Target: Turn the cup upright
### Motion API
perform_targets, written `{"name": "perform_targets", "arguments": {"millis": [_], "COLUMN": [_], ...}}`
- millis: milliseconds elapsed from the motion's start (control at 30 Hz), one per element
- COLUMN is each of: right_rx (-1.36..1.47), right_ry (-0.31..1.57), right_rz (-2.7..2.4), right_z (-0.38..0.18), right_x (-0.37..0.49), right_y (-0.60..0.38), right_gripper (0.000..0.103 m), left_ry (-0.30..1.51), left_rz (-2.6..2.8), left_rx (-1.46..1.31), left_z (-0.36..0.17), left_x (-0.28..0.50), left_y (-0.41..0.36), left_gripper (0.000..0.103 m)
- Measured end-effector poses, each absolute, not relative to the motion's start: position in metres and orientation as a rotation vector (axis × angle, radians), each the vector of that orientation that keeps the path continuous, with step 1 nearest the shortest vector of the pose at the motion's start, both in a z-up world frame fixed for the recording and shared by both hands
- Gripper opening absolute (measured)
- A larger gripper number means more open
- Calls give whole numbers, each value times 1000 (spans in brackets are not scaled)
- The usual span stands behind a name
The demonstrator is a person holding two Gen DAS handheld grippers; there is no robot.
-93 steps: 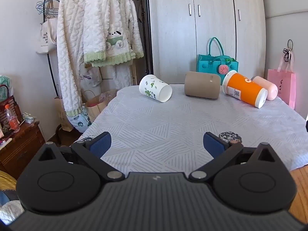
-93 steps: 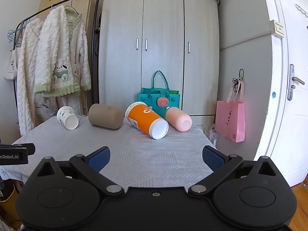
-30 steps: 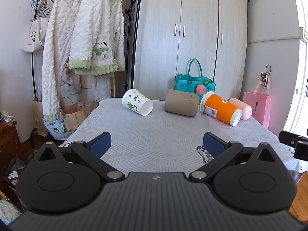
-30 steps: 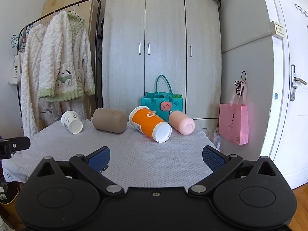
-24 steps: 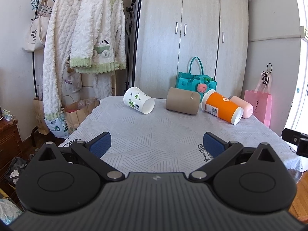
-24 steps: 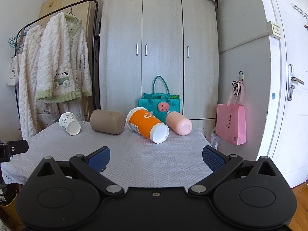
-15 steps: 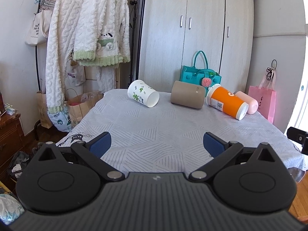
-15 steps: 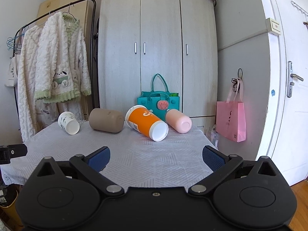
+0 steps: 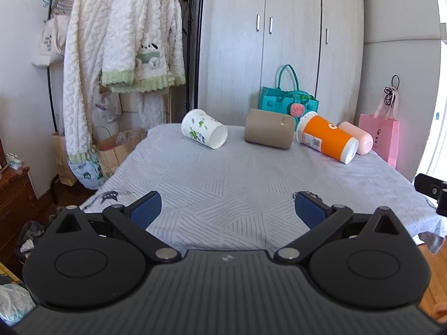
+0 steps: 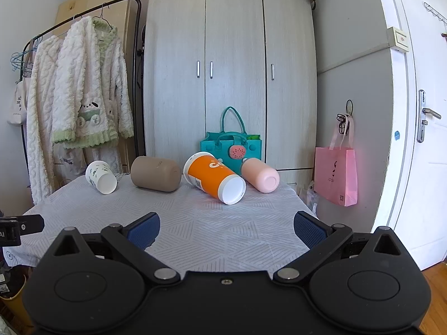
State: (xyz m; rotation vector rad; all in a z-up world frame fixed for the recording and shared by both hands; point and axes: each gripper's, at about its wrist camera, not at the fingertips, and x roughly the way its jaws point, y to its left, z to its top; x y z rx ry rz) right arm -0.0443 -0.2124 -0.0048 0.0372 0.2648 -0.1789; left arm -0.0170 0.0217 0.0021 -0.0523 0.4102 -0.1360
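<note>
Four cups lie on their sides in a row along the far edge of the table (image 9: 251, 195), in front of the wardrobe (image 9: 279, 42). Taking the tan cup (image 9: 268, 131) as the landmark: the white cup (image 9: 204, 132) with green prints lies apart to its left, open mouth turned toward the camera and to the right. The orange cup (image 9: 325, 139) lies just right of the tan cup, its white end pointing forward and right, and the pink cup (image 9: 359, 136) lies close behind the orange one, further right. A teal bag (image 9: 287, 103) stands behind the tan cup, against the wardrobe.

From the right wrist view the row reads the same: white cup (image 10: 101, 176), tan cup (image 10: 155, 173), orange cup (image 10: 213, 177), pink cup (image 10: 259, 175) (whether pink and orange touch cannot be told).

The left gripper (image 9: 226, 209) hovers over the near part of the table, well short of the tan cup, jaws spread wide with nothing between them. The right gripper (image 10: 226, 227) is likewise spread wide and empty, at the near edge, well short of the row.

A pink bag (image 10: 336, 176) hangs far right of the tan cup; white robes (image 9: 117, 42) hang to its far left.
</note>
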Motion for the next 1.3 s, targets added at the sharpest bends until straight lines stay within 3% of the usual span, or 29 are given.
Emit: {"name": "perform_targets", "arguments": {"millis": [300,733,1300], "right_rx": [36,45,71], "right_ry": [354,496,632], "right_rz": [-29,177,271], "right_z": [25,72,78], "right_x": [-33,11,109], "right_y": [-238,-284,-337], "right_gripper": [103,103,103], "left_ry": [581,629,688], "left_rz": [-238,-469,-563], "left_rx": [93,214,251], "left_z": [39,112,111], "left_x": [17,82,206], "left_y": [-6,-76,-166], "left_gripper": [103,103,103]}}
